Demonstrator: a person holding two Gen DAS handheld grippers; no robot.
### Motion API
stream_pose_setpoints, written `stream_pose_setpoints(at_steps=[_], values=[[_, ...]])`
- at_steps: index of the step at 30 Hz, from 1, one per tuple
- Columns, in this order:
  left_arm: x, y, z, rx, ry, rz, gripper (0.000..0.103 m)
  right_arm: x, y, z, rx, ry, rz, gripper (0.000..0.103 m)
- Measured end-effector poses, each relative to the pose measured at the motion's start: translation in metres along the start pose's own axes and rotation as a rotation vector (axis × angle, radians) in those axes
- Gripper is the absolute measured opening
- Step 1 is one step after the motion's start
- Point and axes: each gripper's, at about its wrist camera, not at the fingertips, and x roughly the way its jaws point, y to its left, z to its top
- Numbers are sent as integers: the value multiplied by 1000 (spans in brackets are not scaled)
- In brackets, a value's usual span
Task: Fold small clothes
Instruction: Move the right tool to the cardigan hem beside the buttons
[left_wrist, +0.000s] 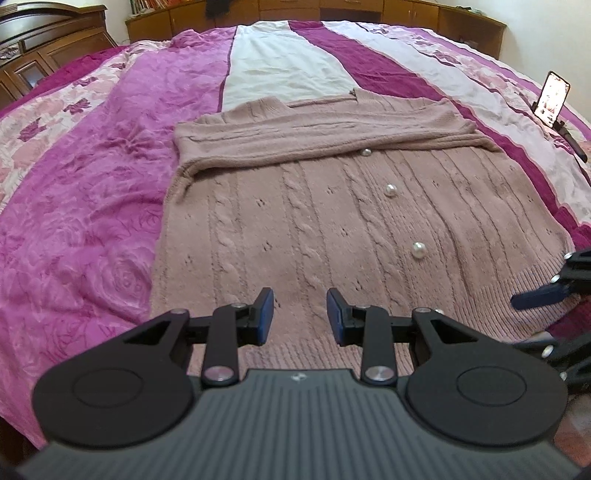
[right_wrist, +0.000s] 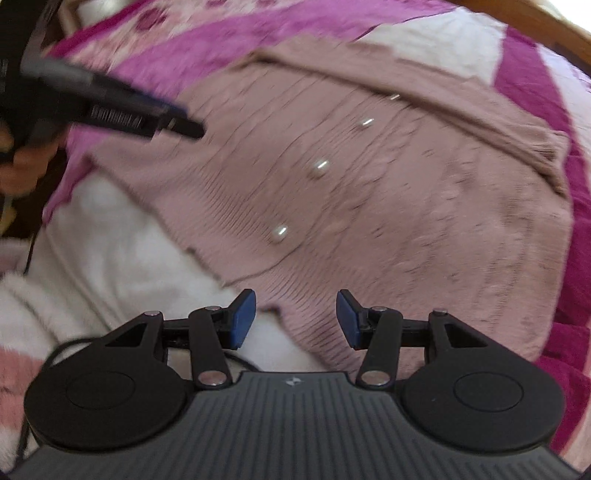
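Both grippers are hovering at the near hem of the pink cardigan (left_wrist: 314, 206), which is lying flat on the bed (left_wrist: 92, 206), its length running away from them. Left gripper (left_wrist: 300, 317) is sitting over mid-hem, right gripper (right_wrist: 295, 319) over the right corner; both are gaping wide, holding nothing. Sleeves are lying folded across the far end.

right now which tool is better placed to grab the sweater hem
Left. The left tool hangs open directly over the pink cable-knit sweater and its ribbed hem; the right tool sits at the hem's corner, partly off it.
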Motion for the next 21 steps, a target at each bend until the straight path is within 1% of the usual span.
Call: stream_pose_setpoints(at_steps=[4, 8, 13, 16, 17, 18, 19, 21], values=[[0, 0, -2, 1, 6, -5, 34, 20, 10, 3, -74, 82, -25, 56], [1, 0, -4, -2, 10, -7, 34, 38, 15, 9, -126, 117, -67, 56], [2, -3, -4, 8, 18, -15, 34, 55, 17, 11, -151, 107, -139, 56], [3, -5, -6, 20, 20, -25, 34, 58, 20, 8, -160, 87, -161, 52], [3, -6, -7, 24, 22, -28, 34, 58, 20, 7, -156, 78, -167, 47], [4, -8, -8, 29, 25, -32, 34, 59, 20, 6, -146, 63, -176, 40], [4, -9, -9, 36, 28, -37, 34, 59, 18, 6, -127, 47, -188, 36], [6, -12, -10, 49, 38, -50, 34, 57, 14, 6, -82, 5, -203, 19]])
